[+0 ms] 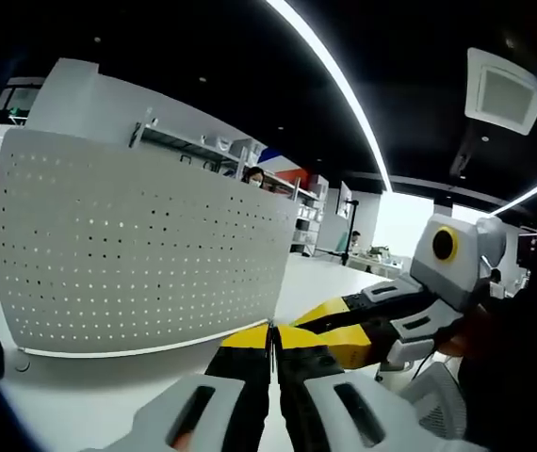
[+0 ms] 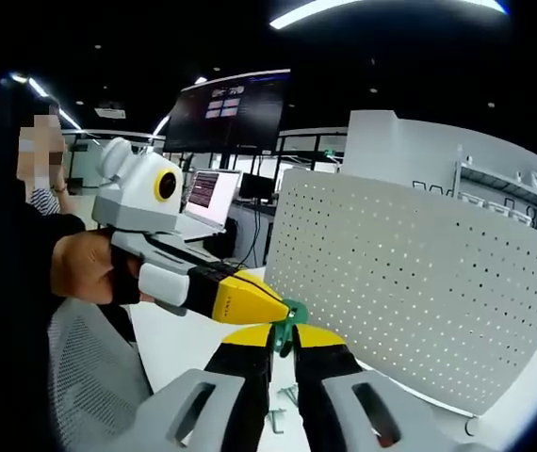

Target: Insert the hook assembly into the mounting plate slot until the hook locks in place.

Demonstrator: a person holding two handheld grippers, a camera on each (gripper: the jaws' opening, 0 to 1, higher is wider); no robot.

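Observation:
The white perforated mounting plate [image 1: 137, 254] stands upright on the table, also seen in the right gripper view as the mounting plate [image 2: 419, 282]. My right gripper [image 2: 283, 341] is shut on a small green hook assembly [image 2: 293, 314], held just in front of the plate's lower left corner. My left gripper [image 2: 267, 309] reaches in from the left, its yellow tips together and touching the green piece. In the left gripper view my left gripper [image 1: 270, 331] is shut, with nothing visible between its jaws. The right gripper [image 1: 330, 320] comes in from the right and meets it.
The white table [image 2: 184, 344] carries a small metal part [image 2: 280, 414] below my right jaws. A person's hand [image 2: 85, 268] holds the left gripper. A mesh chair back [image 2: 89, 367] sits at the lower left. Monitors [image 2: 212, 193] and shelving [image 1: 212, 151] stand behind.

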